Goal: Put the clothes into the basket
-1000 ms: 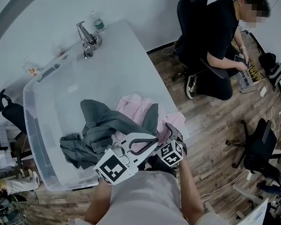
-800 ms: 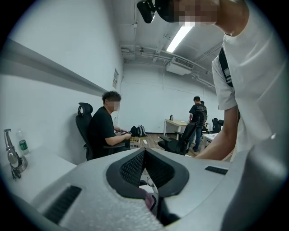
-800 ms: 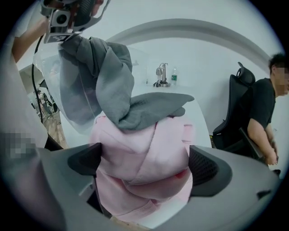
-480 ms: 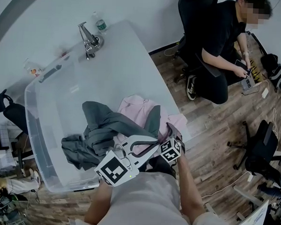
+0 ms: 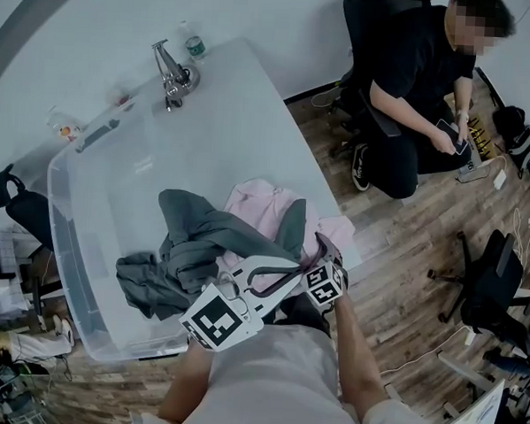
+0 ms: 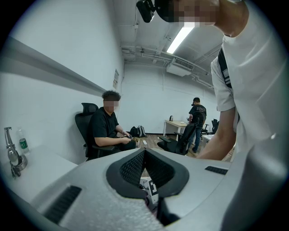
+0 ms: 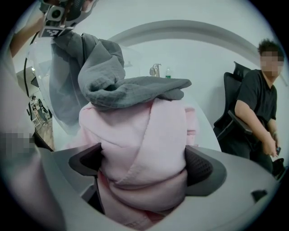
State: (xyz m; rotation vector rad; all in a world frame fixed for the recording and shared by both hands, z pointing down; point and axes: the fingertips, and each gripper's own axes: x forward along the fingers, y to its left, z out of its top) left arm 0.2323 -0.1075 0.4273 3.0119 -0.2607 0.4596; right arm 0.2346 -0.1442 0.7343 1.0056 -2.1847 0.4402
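A clear plastic basket (image 5: 60,231) stands on the white table (image 5: 253,100). A grey garment (image 5: 197,239) hangs over the basket's near rim, partly inside it. A pink garment (image 5: 261,206) lies on the table beside the basket, under the grey one's edge. My right gripper (image 5: 316,254) is down over the pink garment (image 7: 140,135). In the right gripper view its jaws have just been opening and the right gripper (image 7: 142,167) stands wide, with the cloth filling the gap. My left gripper (image 5: 293,268) hovers close by, and the left gripper (image 6: 144,153) is shut with nothing between its pads.
A metal tap-like fixture (image 5: 170,73) and a small bottle (image 5: 194,45) stand at the table's far end. A seated person (image 5: 414,73) is to the right on the wood floor, with an office chair (image 5: 492,281) and cables nearby. The table edge runs just right of the pink garment.
The right gripper has settled slightly lower over the pink garment. The left gripper and the grey garment stay where they were. The seated person has shifted a little.
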